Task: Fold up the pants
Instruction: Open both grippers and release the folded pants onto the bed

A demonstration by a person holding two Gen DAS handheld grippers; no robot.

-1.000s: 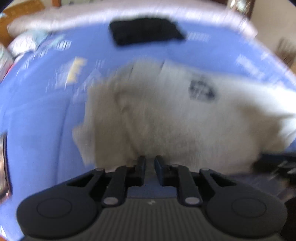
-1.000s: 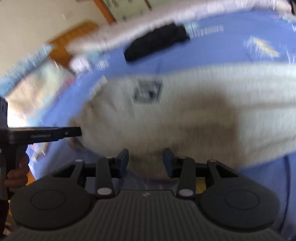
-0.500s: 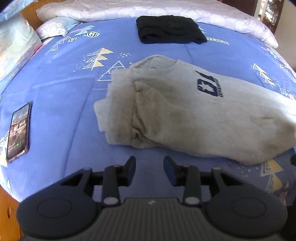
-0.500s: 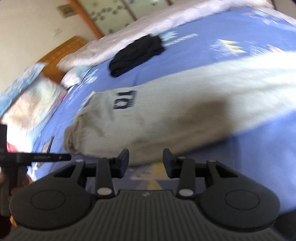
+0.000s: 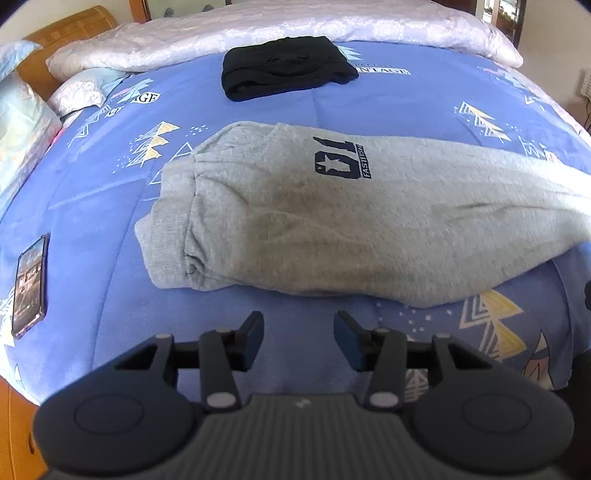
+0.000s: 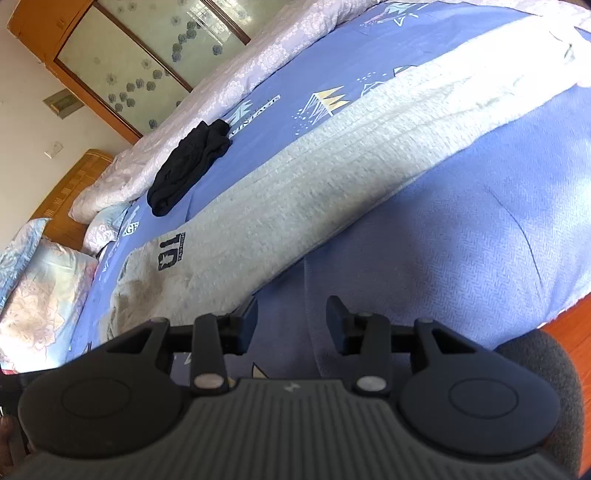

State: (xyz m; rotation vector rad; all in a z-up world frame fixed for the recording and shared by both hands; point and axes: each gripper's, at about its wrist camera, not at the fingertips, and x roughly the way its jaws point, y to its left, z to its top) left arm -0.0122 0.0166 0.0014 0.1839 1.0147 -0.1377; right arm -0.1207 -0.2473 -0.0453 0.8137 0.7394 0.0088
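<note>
Grey sweatpants (image 5: 332, 221) with a dark "01" star print lie folded lengthwise on the blue bedspread (image 5: 92, 206), waistband to the left and legs running off to the right. In the right wrist view the pants (image 6: 314, 192) stretch from lower left to upper right. My left gripper (image 5: 298, 325) is open and empty, just in front of the pants' near edge. My right gripper (image 6: 291, 310) is open and empty, near the pants' lower edge around the thigh.
A folded black garment (image 5: 284, 66) lies further back on the bed; it also shows in the right wrist view (image 6: 188, 166). A phone (image 5: 29, 280) lies at the left bed edge. Pillows (image 6: 40, 295) and a white quilt (image 5: 295, 26) lie at the head.
Both grippers have drawn back from the pants. The left gripper, nearly shut at the cloth a second ago, now stands open. The pants lie still on the bed.
</note>
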